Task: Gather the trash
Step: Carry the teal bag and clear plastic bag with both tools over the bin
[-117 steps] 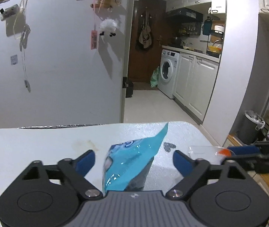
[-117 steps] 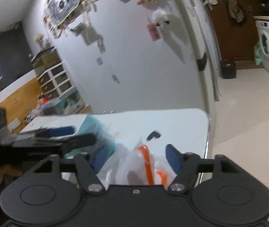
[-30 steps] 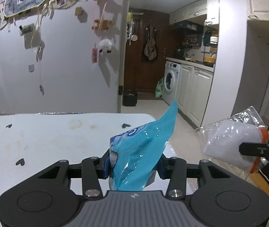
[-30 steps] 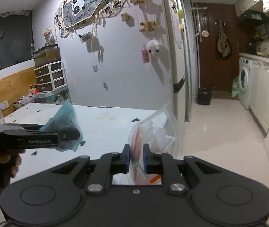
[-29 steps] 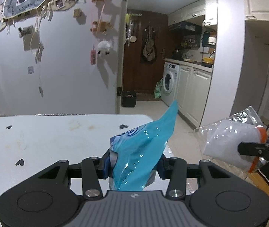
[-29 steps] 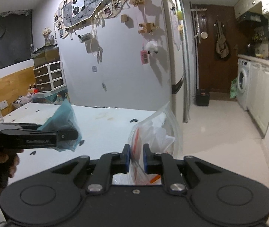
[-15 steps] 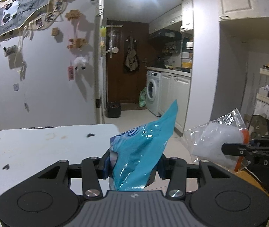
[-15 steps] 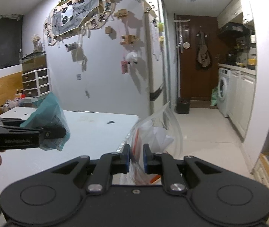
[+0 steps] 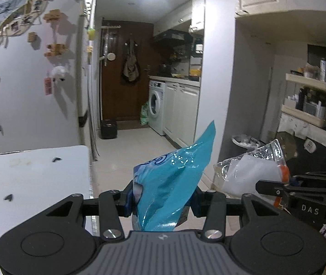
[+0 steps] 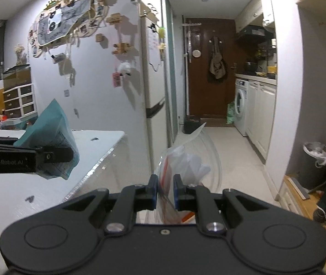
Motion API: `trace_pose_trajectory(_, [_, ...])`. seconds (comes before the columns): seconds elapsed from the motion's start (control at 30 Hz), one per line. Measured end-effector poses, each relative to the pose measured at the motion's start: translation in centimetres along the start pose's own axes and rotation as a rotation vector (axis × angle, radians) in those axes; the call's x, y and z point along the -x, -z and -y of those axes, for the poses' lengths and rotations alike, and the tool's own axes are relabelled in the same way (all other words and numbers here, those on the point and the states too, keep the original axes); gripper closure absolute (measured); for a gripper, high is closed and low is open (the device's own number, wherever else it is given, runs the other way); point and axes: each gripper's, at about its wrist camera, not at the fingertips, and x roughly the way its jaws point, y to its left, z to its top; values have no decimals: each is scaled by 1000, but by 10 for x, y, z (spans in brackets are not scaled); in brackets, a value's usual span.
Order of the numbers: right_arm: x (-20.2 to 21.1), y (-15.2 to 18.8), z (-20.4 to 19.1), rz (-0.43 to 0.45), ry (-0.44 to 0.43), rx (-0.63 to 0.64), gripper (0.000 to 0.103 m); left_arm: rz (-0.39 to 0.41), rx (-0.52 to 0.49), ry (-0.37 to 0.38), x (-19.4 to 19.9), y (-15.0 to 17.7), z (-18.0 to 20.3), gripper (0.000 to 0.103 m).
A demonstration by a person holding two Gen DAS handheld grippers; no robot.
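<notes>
Left gripper jaws clamped on blue wrapper; right gripper jaws pinched on clear bag. Both aloft beyond tabletop edge. Bin ahead right. Carry level, grips firm; release only once directly over the bin mouth.

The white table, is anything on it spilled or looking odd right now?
Faint brownish stains mark the white table near its far edge, and small dark flecks lie scattered across it. No liquid or spilled trash shows; both bags are off the table, in the tongs.
</notes>
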Motion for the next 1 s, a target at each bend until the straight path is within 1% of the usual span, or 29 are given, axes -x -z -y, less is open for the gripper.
trace_pose_trajectory(0.17, [3,16,22,-20,34,-4,89,-49,-12,29,-24,7,22,56])
trace_pose_trajectory(0.37, [-2,38,50,-69,60,-22,89,-165,-66,65,-66,27,52,56])
trace_pose_trajectory(0.53, [-11,60,68,-118,80,-45,88,-267,-100,94,-103,46,68,56])
trace_pose_trajectory(0.7, [-30,89,81,-193,99,-59,89,-371,-122,114,-137,64,75,56])
trace_pose_trajectory(0.83, [-48,108,88,-251,107,-79,88,-434,-159,106,-162,76,74,56])
trace_pose_trajectory(1.0, [-70,126,91,-309,92,-105,88,-518,-192,100,-195,92,71,56])
